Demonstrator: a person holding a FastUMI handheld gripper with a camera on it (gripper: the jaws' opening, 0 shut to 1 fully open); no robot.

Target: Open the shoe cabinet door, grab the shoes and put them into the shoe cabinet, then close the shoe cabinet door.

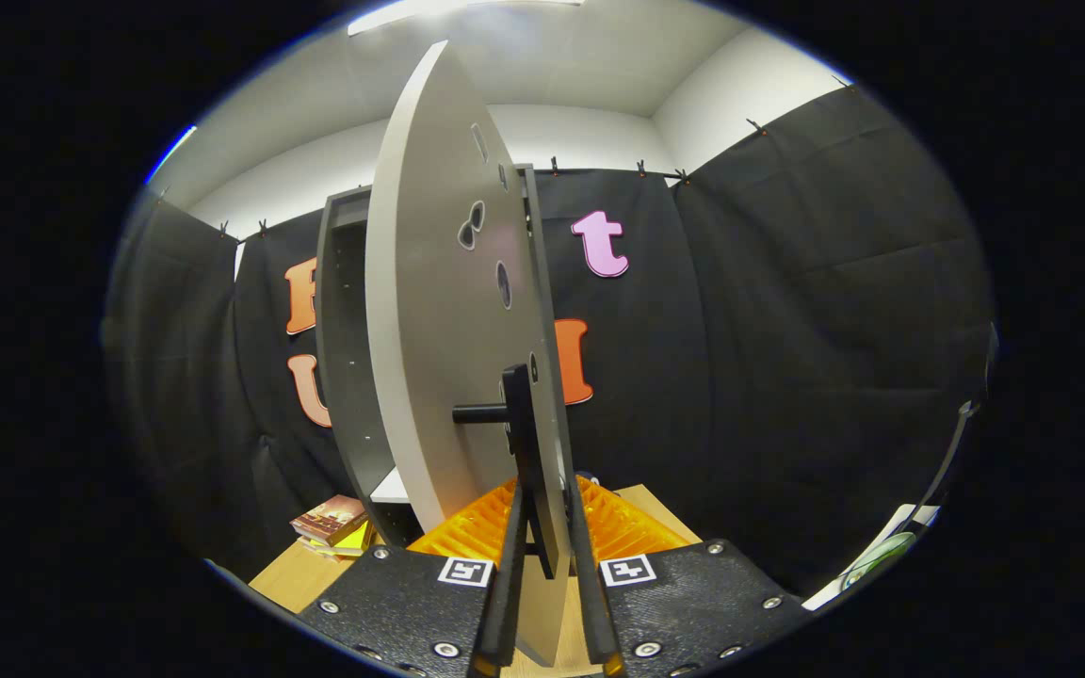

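The shoe cabinet [343, 320] is a dark grey box standing on a wooden table, with a white shelf [392, 487] low inside it. Its light grey door [439, 311] is swung out toward me and I see it nearly edge-on, just ahead of the fingers. A black handle [522, 424] with a short post sticks out of the door's near edge. My gripper [545, 499] straddles that edge. Its fingers [508, 574] stand close together with the handle's bar and the door's lower edge between them, pressed on both sides.
An orange ribbed rack [623, 529] lies on the wooden table [288, 576] behind the fingers. A small stack of books [331, 523] sits left of the cabinet's foot. Black cloth walls close in all around. Something white and flat [882, 551] sits low to the right.
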